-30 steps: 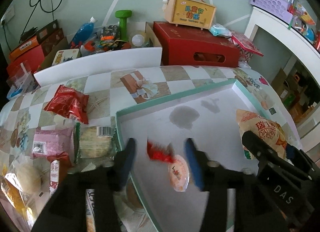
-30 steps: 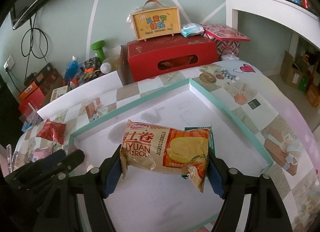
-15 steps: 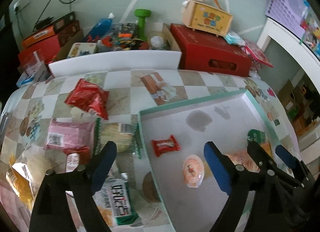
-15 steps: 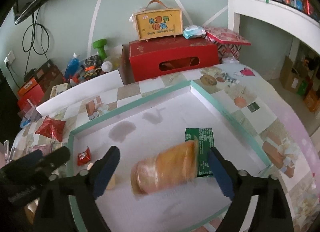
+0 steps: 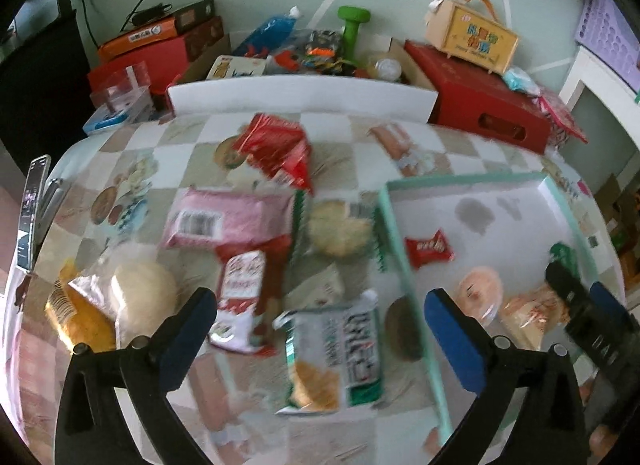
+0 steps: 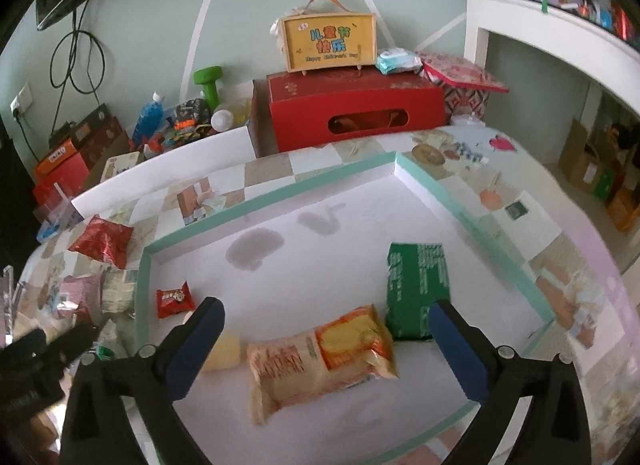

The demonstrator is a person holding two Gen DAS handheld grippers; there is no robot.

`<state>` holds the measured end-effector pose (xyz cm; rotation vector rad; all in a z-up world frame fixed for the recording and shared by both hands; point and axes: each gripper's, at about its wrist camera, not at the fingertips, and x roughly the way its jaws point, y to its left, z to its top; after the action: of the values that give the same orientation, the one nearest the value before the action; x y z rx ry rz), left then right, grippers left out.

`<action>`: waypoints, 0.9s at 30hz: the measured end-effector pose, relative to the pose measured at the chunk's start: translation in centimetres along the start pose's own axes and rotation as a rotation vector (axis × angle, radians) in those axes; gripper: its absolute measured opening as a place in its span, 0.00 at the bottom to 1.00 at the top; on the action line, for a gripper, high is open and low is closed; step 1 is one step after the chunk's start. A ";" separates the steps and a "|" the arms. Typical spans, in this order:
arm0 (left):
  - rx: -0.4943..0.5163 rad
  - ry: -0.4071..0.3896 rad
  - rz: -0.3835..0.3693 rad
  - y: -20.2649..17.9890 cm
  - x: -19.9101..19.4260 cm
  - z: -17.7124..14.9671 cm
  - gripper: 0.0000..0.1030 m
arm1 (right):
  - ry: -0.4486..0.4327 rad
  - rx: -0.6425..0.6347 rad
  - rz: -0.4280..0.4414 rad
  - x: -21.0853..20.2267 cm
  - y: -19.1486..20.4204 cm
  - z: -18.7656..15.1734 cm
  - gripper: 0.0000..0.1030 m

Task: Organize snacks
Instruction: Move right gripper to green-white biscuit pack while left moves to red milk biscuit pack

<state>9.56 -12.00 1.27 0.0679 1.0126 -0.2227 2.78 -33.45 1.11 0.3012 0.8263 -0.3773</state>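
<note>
Just in front of the right gripper [image 6: 326,349], whose jaws have just been opening and now stand spread, the orange snack bag [image 6: 320,357] is seen released inside the green-rimmed tray [image 6: 264,201], touching the green packet [image 6: 416,289]. The left gripper [image 5: 320,329], likewise just opened and empty, is now held over the white-and-green packet [image 5: 336,353] left of the tray. Beyond it, 2 small snacks already lie in the tray; further loose bags are judged still unsorted.
</note>
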 end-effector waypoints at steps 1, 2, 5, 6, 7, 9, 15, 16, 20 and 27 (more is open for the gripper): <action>0.004 -0.005 0.009 0.3 -0.2 -0.1 1.00 | 0.002 0.007 0.002 0.0 0.0 -0.1 1.00; 0.003 -0.012 0.012 0.4 -0.4 -0.2 1.00 | 0.002 0.009 0.003 0.0 0.0 -0.3 1.00; -0.005 -0.015 -0.009 1.1 -1.0 -0.9 1.00 | -0.002 -0.006 -0.013 0.0 0.5 -0.7 1.00; -0.005 -0.006 -0.014 1.3 -1.0 -1.1 1.00 | -0.005 -0.013 -0.020 0.0 0.7 -0.8 1.00; -0.002 0.002 -0.015 1.4 -1.0 -1.2 1.00 | -0.009 -0.020 -0.023 0.0 0.9 -0.9 1.00; 0.003 0.007 -0.012 1.7 -1.2 -1.2 1.00 | -0.015 -0.031 -0.027 0.0 1.4 -1.2 1.00; -0.020 -0.009 -0.038 3.0 -2.1 -0.6 1.00 | -0.041 -0.057 -0.045 -0.3 2.5 -1.6 1.00; -0.020 -0.004 -0.035 3.2 -2.0 -0.5 1.00 | -0.044 -0.058 -0.044 -0.4 2.6 -1.6 1.00; -0.027 0.010 -0.017 4.8 -2.1 -0.5 1.00 | -0.064 -0.040 -0.015 -1.2 3.4 -1.7 1.00; -0.040 0.008 0.047 7.7 -3.1 -0.9 1.00 | -0.091 -0.031 0.034 -3.0 5.4 -1.9 1.00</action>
<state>8.93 -3.90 3.07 0.0564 1.0216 -0.1589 2.04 -27.30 2.77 0.2670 0.7365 -0.3435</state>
